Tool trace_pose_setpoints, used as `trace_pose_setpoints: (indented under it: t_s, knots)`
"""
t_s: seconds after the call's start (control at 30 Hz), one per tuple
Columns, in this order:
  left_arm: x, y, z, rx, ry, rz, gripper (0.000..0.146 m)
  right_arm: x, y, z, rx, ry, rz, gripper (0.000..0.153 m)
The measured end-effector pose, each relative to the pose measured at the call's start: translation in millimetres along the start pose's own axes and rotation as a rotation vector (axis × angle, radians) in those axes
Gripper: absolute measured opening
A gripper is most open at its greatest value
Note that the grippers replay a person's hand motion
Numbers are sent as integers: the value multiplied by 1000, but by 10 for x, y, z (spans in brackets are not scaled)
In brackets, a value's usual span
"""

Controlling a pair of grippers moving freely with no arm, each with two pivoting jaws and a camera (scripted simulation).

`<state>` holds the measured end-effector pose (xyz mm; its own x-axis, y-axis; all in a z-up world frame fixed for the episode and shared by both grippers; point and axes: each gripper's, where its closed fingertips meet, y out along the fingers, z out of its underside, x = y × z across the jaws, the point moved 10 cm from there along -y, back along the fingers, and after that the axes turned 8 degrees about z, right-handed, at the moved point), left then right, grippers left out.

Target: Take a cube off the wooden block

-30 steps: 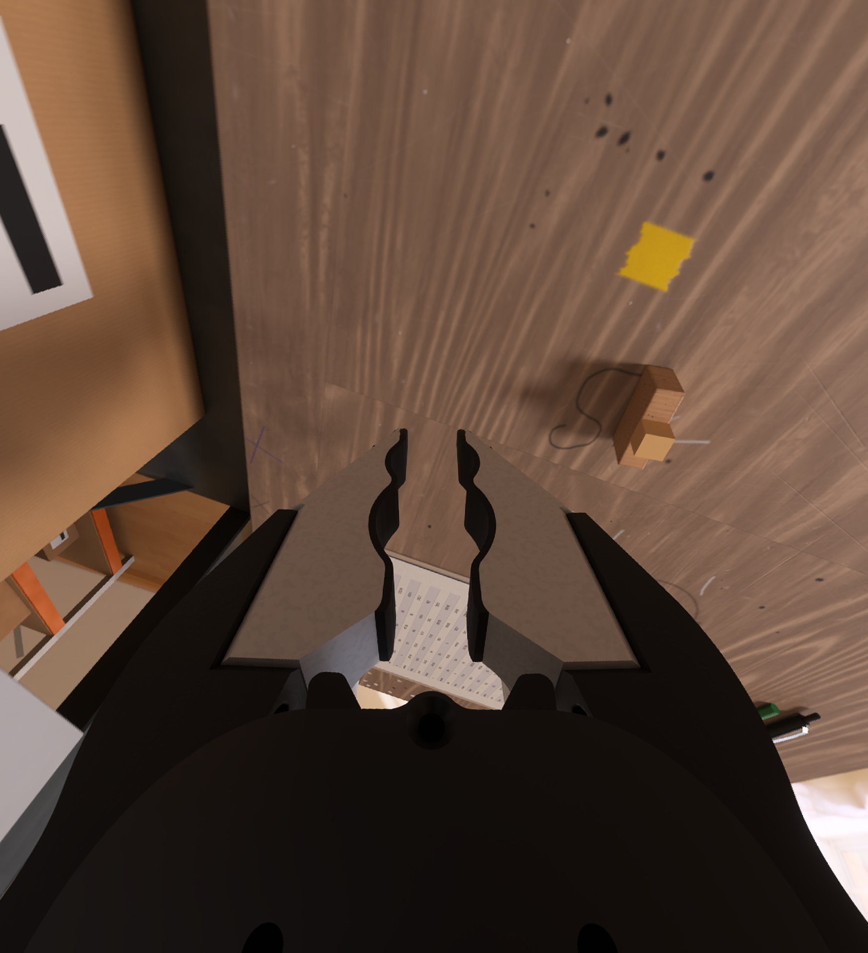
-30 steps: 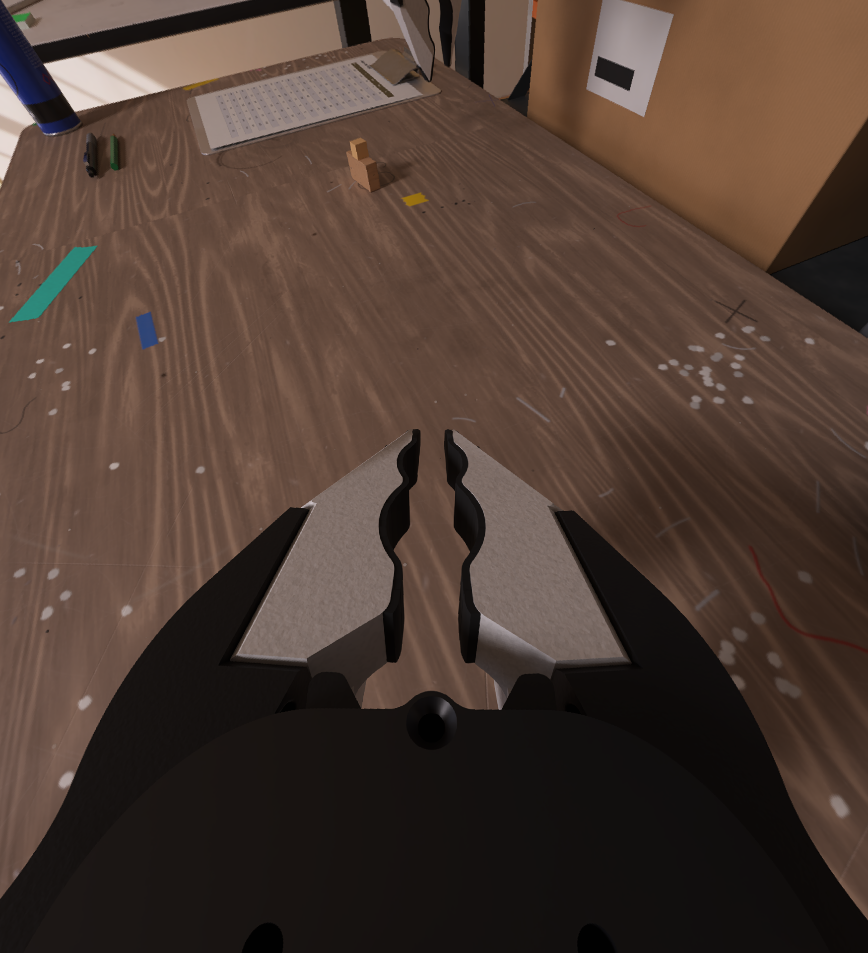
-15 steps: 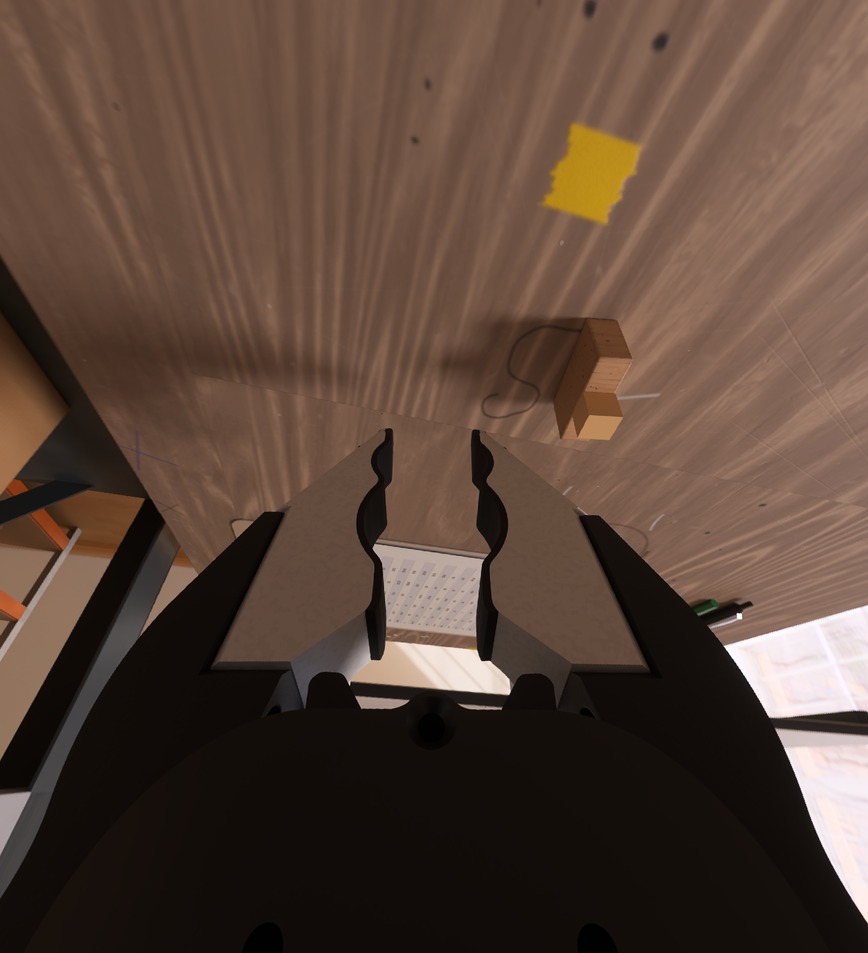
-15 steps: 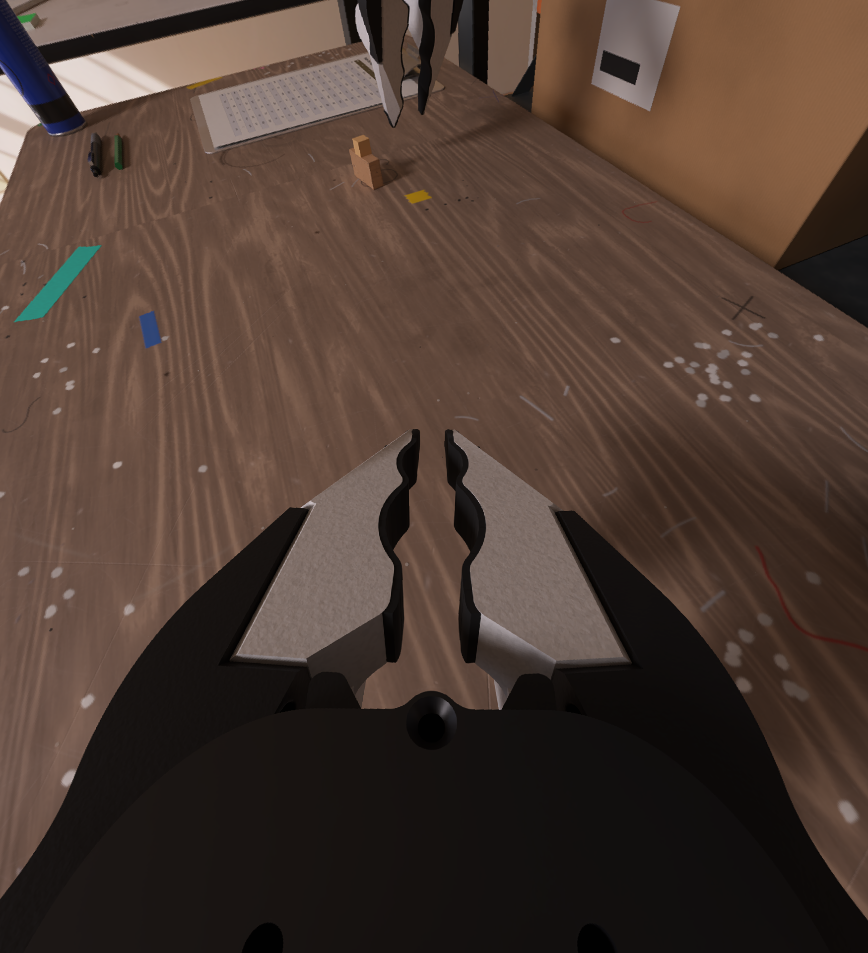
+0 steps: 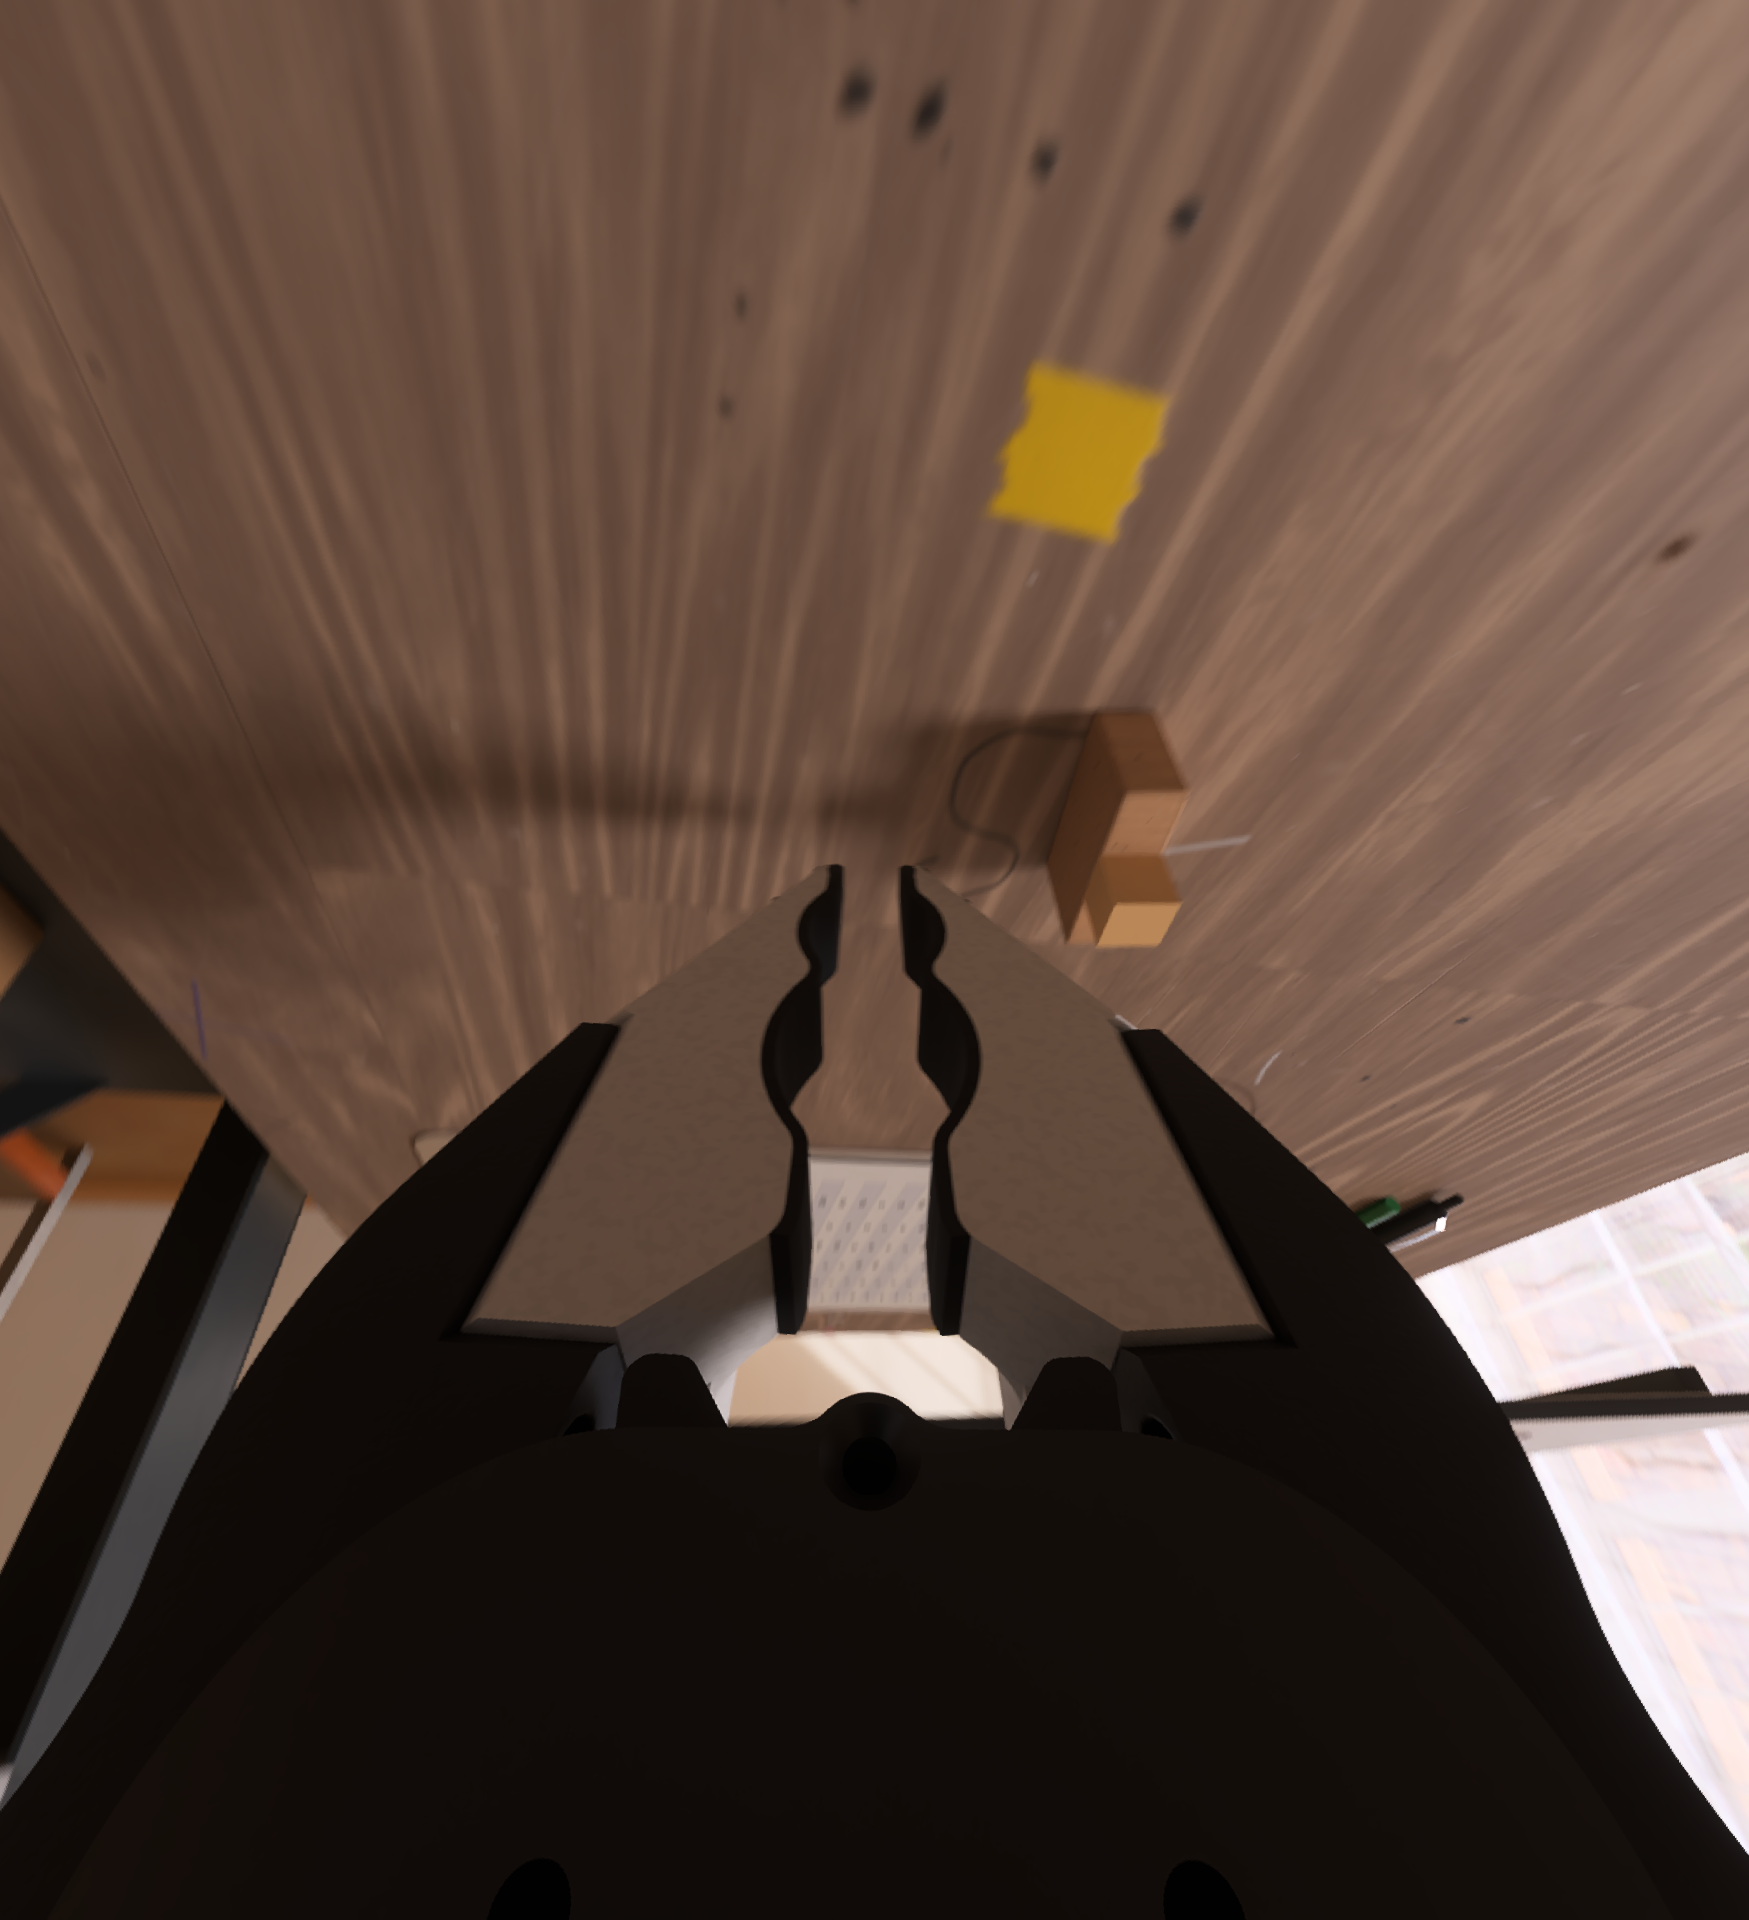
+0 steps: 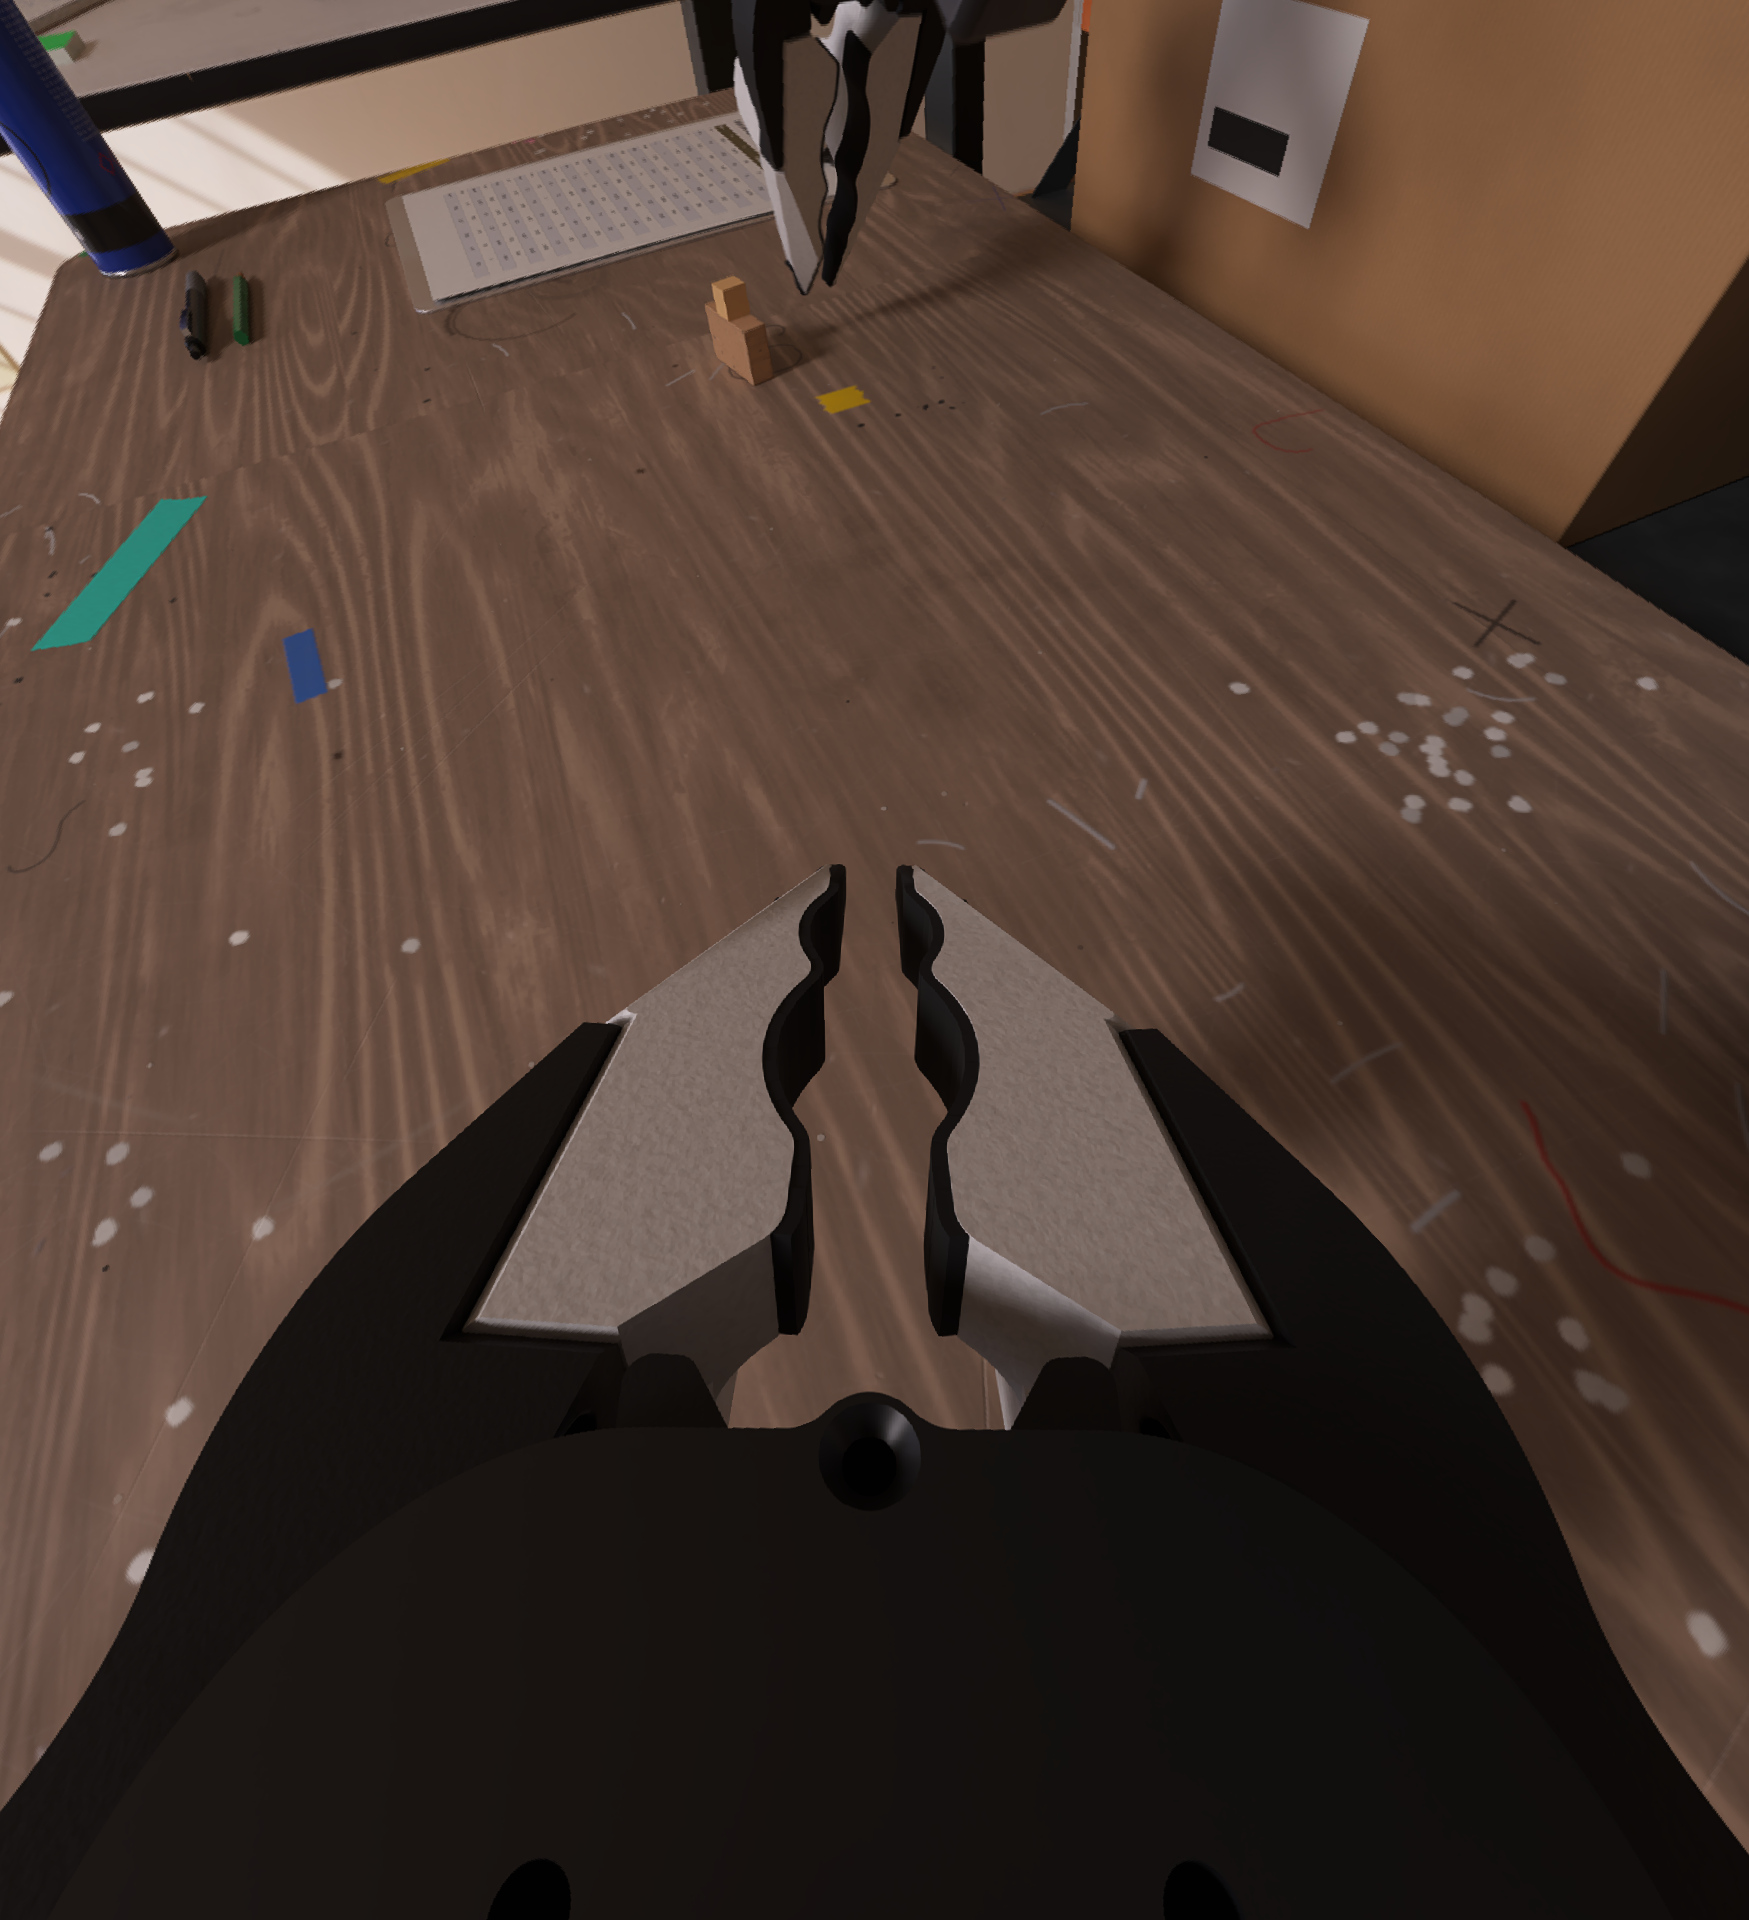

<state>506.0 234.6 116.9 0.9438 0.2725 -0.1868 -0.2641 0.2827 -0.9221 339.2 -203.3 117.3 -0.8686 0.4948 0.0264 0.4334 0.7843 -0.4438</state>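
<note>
A small light cube (image 6: 731, 298) sits on top of a wooden block (image 6: 742, 348) at the far middle of the brown table (image 6: 849, 623). In the left wrist view the block (image 5: 1109, 790) and cube (image 5: 1138, 914) lie just right of and beyond my left gripper (image 5: 870, 883). Its jaws stand almost together with a narrow slit and hold nothing. In the right wrist view the left gripper (image 6: 816, 272) hangs tips down, just right of the cube and above the table. My right gripper (image 6: 870, 878) is far from the block, low over the near table, jaws nearly together, empty.
A white perforated board (image 6: 579, 208) lies behind the block, with a blue can (image 6: 59, 145) and two pens (image 6: 215, 312) at the far left. Yellow tape (image 6: 842, 399) lies just in front of the block. A large cardboard box (image 6: 1472, 260) lines the right side.
My left gripper has come in over the table beside the block. Its jaws widened half a second ago and have narrowed again. The right gripper has barely moved.
</note>
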Motion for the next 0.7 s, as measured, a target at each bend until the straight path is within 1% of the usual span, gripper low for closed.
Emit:
trace_pose_setpoints:
  t_s: [0.03, 0.07, 0.17, 0.23, 0.33, 0.43, 0.5, 0.63, 0.7]
  knots:
    - [-7, -21, -33, -42, 17, 17, 2, 0, 2, 0, 0, 0, 0, 9]
    - [-11, -44, -72, -80, 29, 23, 1, 0, 4, 1, 2, 0, 0, 9]
    - [-31, -184, -184, -219, 75, 18, 1, -1, 6, 3, 3, 1, 0, 9]
    - [-22, -321, -169, -303, 60, 1, 2, -4, 3, 4, 3, 2, 1, 9]
    - [-12, -466, -57, -341, 29, -25, 14, -4, 4, 4, 3, 2, 0, 9]
    - [-26, -501, 78, -328, 0, -30, 25, -2, 3, 2, 2, 2, -2, 9]
    - [-73, -476, 158, -301, -2, -27, 29, 0, 3, 1, 1, 1, -2, 9]
    - [-185, -359, 218, -245, 11, 5, 43, 2, 6, 2, 3, 0, -2, 10]
    - [-235, -276, 194, -213, 29, 23, 53, 2, 10, 4, 6, 0, -2, 10]
